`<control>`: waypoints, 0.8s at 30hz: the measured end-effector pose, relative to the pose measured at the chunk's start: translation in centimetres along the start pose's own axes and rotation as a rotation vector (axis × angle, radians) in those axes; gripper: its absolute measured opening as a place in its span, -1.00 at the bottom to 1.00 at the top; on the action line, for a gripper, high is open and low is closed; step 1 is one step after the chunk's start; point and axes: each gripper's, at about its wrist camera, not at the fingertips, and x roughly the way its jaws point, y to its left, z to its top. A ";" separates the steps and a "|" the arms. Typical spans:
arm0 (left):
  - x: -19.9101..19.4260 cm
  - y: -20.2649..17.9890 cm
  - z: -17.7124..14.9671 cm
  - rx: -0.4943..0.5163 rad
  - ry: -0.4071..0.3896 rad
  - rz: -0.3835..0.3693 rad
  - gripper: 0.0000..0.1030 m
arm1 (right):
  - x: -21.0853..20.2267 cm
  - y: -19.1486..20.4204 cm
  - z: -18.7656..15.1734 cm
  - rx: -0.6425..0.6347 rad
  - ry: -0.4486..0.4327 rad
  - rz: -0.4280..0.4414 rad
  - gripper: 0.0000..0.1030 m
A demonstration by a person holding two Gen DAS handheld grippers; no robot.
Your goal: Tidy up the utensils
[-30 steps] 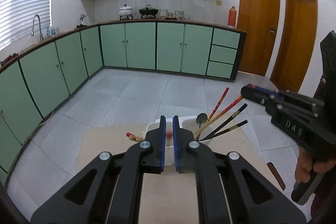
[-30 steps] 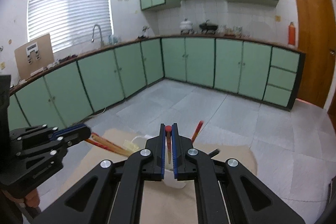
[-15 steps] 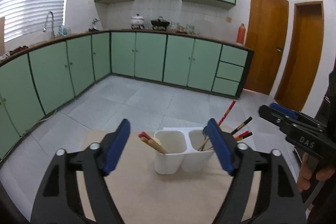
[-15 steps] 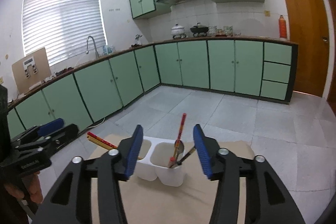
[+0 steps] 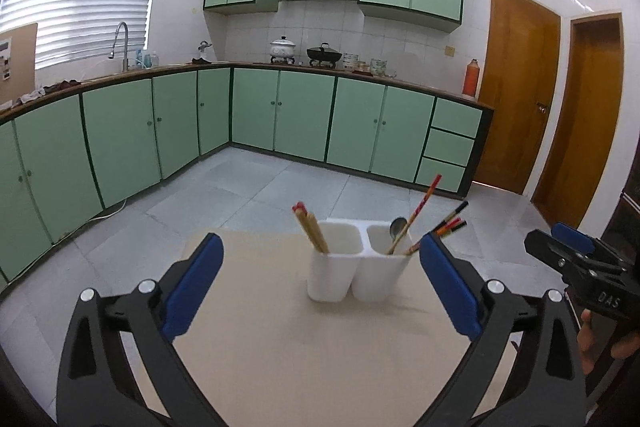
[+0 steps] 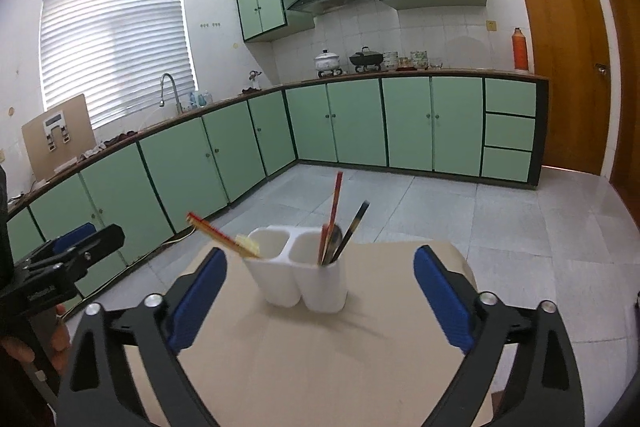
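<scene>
A white two-cup utensil holder (image 5: 356, 263) stands on the tan table (image 5: 304, 355). Its left cup holds red-tipped wooden chopsticks (image 5: 310, 227); its right cup holds a spoon (image 5: 398, 227) and several red and black chopsticks (image 5: 432, 203). The holder also shows in the right wrist view (image 6: 296, 267). My left gripper (image 5: 320, 267) is wide open and empty, back from the holder. My right gripper (image 6: 320, 279) is wide open and empty too; it shows at the right edge of the left wrist view (image 5: 560, 251).
The table (image 6: 328, 347) stands in a kitchen with green cabinets (image 5: 304, 119) along the walls and a tiled floor (image 5: 256, 195). Two wooden doors (image 5: 516, 87) are at the right. The left gripper shows at the left edge of the right wrist view (image 6: 88, 239).
Both grippers were shut on chopsticks above the holder a second ago. They opened, the chopsticks dropped into the cups, and both grippers have drawn back from the holder.
</scene>
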 end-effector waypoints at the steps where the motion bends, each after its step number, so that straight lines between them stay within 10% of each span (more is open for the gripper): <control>1: -0.4 -0.1 -0.2 0.001 0.002 0.002 0.86 | -0.4 0.2 -0.3 -0.001 0.004 0.003 0.88; 24: -6.8 -1.9 -2.4 0.066 -0.025 -0.011 0.88 | -6.0 2.7 -2.1 -0.046 -0.011 0.060 0.88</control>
